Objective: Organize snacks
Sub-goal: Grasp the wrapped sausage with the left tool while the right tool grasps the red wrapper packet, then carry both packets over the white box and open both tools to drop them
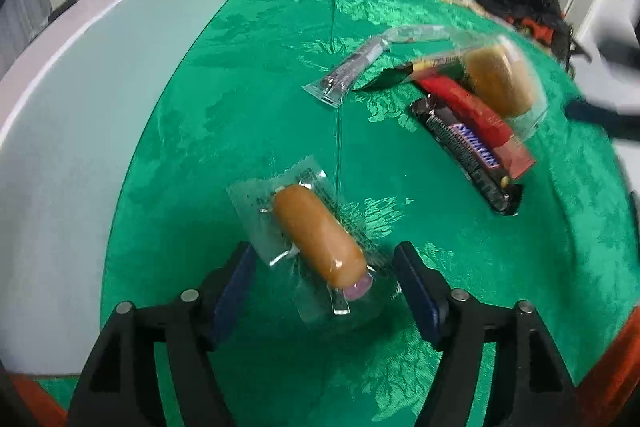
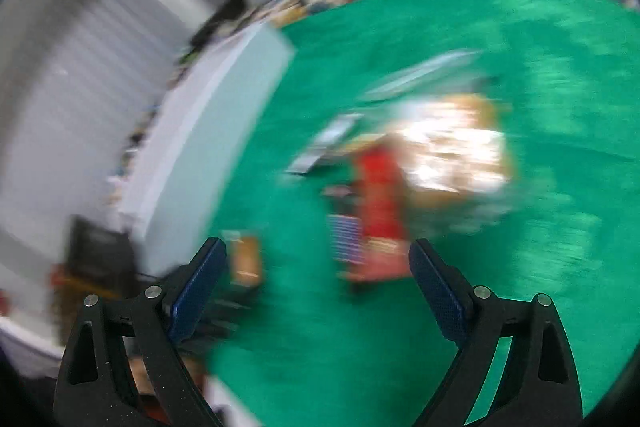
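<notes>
On the green-covered bench (image 1: 248, 99), a wrapped sponge cake roll (image 1: 316, 233) lies alone near the pale board (image 1: 120, 99), its clear wrapper flat on the cloth. The left hand-held gripper (image 1: 324, 287) hovers over its near end with jaws spread wide and pads clear of the wrapper, so nothing is gripped. It looks set apart to begin a sorted spot. Well away to the right, the unsorted pile remains: a Snickers bar (image 1: 468, 155) beside a red bar (image 1: 476, 115), a second wrapped cake (image 1: 500, 79) leaning on them, and a clear-wrapped stick (image 1: 352, 71). The right hand-held gripper (image 2: 318, 275), jaws open and empty, points toward that pile in a heavily blurred view, probably to fetch the next snack.
</notes>
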A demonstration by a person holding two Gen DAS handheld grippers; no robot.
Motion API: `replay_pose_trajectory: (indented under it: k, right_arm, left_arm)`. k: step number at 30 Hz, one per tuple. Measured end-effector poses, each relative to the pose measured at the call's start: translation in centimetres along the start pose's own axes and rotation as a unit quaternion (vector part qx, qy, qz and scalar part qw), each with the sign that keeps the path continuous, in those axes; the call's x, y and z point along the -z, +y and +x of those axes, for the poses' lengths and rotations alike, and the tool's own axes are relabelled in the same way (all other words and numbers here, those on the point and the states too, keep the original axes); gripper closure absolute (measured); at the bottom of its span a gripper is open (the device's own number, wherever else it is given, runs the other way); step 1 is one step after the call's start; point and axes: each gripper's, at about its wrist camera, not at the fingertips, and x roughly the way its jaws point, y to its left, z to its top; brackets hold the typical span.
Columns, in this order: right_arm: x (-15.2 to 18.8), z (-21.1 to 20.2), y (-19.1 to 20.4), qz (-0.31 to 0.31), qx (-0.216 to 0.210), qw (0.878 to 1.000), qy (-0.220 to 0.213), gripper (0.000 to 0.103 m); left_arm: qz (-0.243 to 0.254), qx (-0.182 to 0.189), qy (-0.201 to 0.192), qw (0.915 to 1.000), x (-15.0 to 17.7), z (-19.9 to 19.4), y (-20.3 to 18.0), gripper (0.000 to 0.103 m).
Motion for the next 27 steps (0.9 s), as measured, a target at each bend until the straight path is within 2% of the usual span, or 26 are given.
replay_pose_trajectory:
  k: [1,2,3,4,5,6,7,9,11,13,14,16,19,20,21,23,25,27]
  right_arm:
    - [-0.8,1.3,0.6,0.006,0.0,1.0,0.015,0.01]
    - [-1.5,2.6,0.9,0.008,0.028,0.999,0.028,0.011]
    - [-2.0,3.7,1.0,0.002,0.063,0.997,0.038,0.016]
    - [-2.3,4.5,0.9,-0.003,0.084,0.995,0.047,0.033]
    - [-2.4,5.3,0.5,-0.001,0.106,0.992,0.061,0.045]
    - [-2.4,5.8,0.1,0.004,0.116,0.991,0.072,0.067]
    - [-2.2,6.4,-0.3,0.011,0.13,0.988,0.084,0.072]
    - [-1.8,6.9,-0.5,0.008,0.141,0.986,0.089,0.069]
    - [-1.5,7.1,0.2,-0.004,0.134,0.987,0.09,0.068]
    - [-1.3,7.6,1.0,-0.02,0.151,0.984,0.095,0.067]
    - [-1.4,7.9,1.4,-0.038,0.173,0.98,0.096,0.067]
    - [-1.6,8.5,2.2,-0.07,0.213,0.97,0.095,0.057]
    - [-2.0,8.2,2.3,-0.08,0.223,0.968,0.081,0.053]
    - [-2.1,8.0,2.1,-0.08,0.225,0.968,0.081,0.053]
    - [-2.1,8.1,1.8,-0.076,0.228,0.967,0.083,0.053]
    - [-2.3,7.9,0.0,-0.047,0.224,0.969,0.089,0.053]
    - [-2.7,8.2,-1.5,-0.023,0.213,0.972,0.096,0.052]
    - [-2.7,9.1,-1.7,-0.03,0.189,0.975,0.11,0.055]
  left_arm:
    - [0.006,-0.003,0.006,1.0,-0.1,0.0,0.1,0.031]
    - [0.011,-0.005,0.009,0.9999,0.0,-0.2,0.4,0.031]
    - [0.012,-0.011,0.009,0.9998,0.0,-0.4,0.9,0.03]
    - [0.009,-0.018,0.009,0.9998,0.2,-0.8,2.0,0.029]
    - [0.004,-0.02,0.01,0.9997,0.4,-1.0,2.7,0.029]
    - [-0.004,-0.018,0.014,0.9997,0.5,-1.1,3.4,0.029]
    - [-0.017,-0.005,0.02,0.9996,0.7,-1.3,4.3,0.029]
    - [-0.036,0.019,0.025,0.9989,0.9,-1.5,5.2,0.029]
    - [-0.053,0.032,0.026,0.9977,1.0,-1.5,5.4,0.029]
    - [-0.061,0.038,0.029,0.997,0.7,-1.1,5.1,0.029]
    - [-0.054,0.031,0.03,0.9976,0.5,-0.8,4.5,0.029]
    - [-0.027,0.003,0.026,0.9993,0.0,-0.4,3.2,0.029]
    - [-0.003,-0.03,0.021,0.9993,-0.7,0.6,1.6,0.03]
    - [0.003,-0.031,0.015,0.9994,-0.9,0.6,1.1,0.039]
    - [0.007,-0.03,0.009,0.9995,-1.0,0.6,0.9,0.057]
    - [0.022,-0.028,0.001,0.9994,-1.2,0.6,0.1,0.062]
    - [0.019,-0.019,-0.001,0.9996,-1.4,0.7,0.2,0.063]
    - [0.011,-0.006,-0.004,0.9999,-1.2,0.5,0.8,0.064]
